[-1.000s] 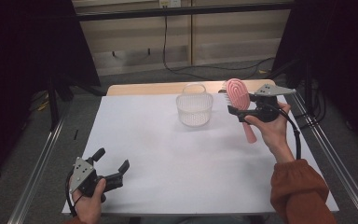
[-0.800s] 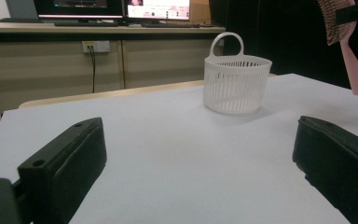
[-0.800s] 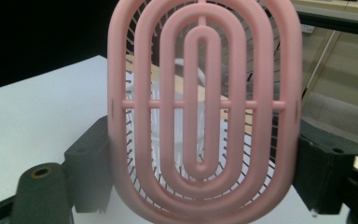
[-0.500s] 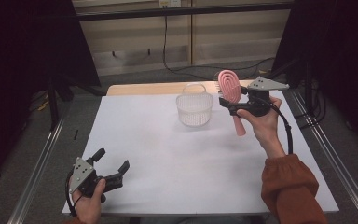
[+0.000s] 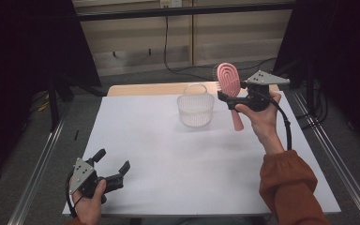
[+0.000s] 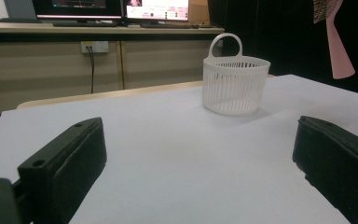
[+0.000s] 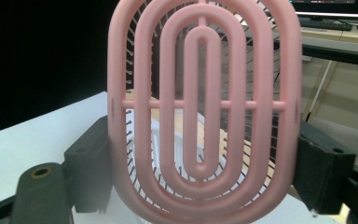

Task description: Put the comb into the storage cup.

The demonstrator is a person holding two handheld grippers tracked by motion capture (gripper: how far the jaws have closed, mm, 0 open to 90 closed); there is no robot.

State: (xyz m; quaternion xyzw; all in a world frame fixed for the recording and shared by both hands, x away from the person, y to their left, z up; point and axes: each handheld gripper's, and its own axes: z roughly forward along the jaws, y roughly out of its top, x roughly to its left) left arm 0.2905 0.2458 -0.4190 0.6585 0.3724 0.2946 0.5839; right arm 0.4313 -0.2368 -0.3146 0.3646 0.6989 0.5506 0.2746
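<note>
Gripping claw (image 5: 228, 99), slotted oval pink hairbrush (image 5: 228, 79)

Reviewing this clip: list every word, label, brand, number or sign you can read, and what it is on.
No text is readable.
Monitors behind the table: lit screens with content too blurred to read.
Pink hairbrush, white basket, both grippers: no markings visible.
Wall socket plate: no legible label.
</note>
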